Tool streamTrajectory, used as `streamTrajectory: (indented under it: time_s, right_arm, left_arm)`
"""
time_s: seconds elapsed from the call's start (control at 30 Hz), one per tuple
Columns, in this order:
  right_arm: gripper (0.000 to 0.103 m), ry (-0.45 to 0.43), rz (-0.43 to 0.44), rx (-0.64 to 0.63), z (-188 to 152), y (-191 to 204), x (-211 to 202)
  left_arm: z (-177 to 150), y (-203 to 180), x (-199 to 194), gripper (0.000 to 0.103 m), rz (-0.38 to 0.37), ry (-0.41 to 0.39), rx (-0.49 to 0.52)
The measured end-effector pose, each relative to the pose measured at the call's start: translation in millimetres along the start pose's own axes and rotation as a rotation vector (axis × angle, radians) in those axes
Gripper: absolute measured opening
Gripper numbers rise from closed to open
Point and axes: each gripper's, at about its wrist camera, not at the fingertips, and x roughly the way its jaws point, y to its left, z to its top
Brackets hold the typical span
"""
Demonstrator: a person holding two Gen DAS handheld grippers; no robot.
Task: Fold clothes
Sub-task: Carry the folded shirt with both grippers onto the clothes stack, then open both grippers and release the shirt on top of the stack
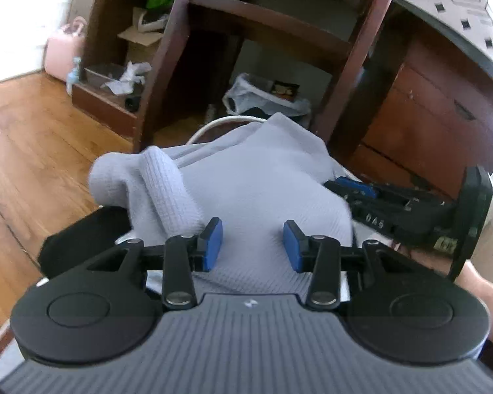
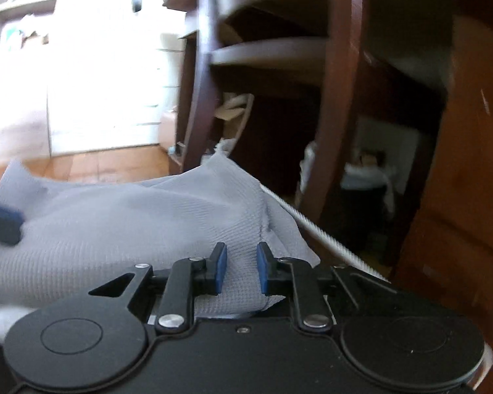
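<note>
"DAS" — white letters on the right gripper [image 1: 341, 193]

Left claw [image 1: 252, 245]: jaws parted, blue pads clear of contact, low centre of frame. Right claw [image 2: 242, 268]: jaws narrowly spaced, grip state undetermined, lower centre.

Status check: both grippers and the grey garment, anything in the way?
Left gripper open over grey garment. Right gripper jaws narrow, cloth between, grip unclear. White cord beside cloth.
</note>
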Motion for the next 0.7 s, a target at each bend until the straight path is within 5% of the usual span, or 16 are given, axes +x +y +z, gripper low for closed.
streamTrajectory:
  time_s: [0.2, 0.27, 0.3, 0.33, 0.43, 0.67, 0.7]
  right_arm:
    - [0.020, -0.011, 0.020, 0.116, -1.3, -11.1, 0.1]
    - [0.042, -0.029, -0.083, 0.164, 0.6, -11.5, -9.0]
    - [0.065, -0.046, -0.160, 0.221, -2.0, -12.4, -22.2]
    - [0.065, -0.060, -0.229, 0.275, -4.7, -13.1, -35.3]
    - [0.065, -0.015, -0.200, 0.314, -12.7, -7.4, -75.5]
    - [0.065, 0.076, -0.068, 0.192, -28.8, 56.5, -163.1]
    - [0.065, 0.086, -0.056, 0.170, -29.3, 65.0, -173.4]
  left_arm:
    - [-3.5, -14.0, -8.2, 0.043, 0.125, -0.022, 0.068]
    - [-6.7, -16.3, -18.8, 0.043, 0.181, -0.022, 0.042]
    - [-8.8, -18.4, -25.9, 0.044, 0.210, -0.018, 0.030]
    - [-10.7, -20.9, -33.1, 0.051, 0.238, -0.013, 0.021]
    - [-17.3, -32.6, -58.5, 0.077, 0.244, 0.014, 0.002]
    - [-48.9, -78.1, -103.1, 0.083, 0.261, 0.061, 0.001]
    - [-52.0, -89.5, -110.3, 0.090, 0.256, 0.069, 0.015]
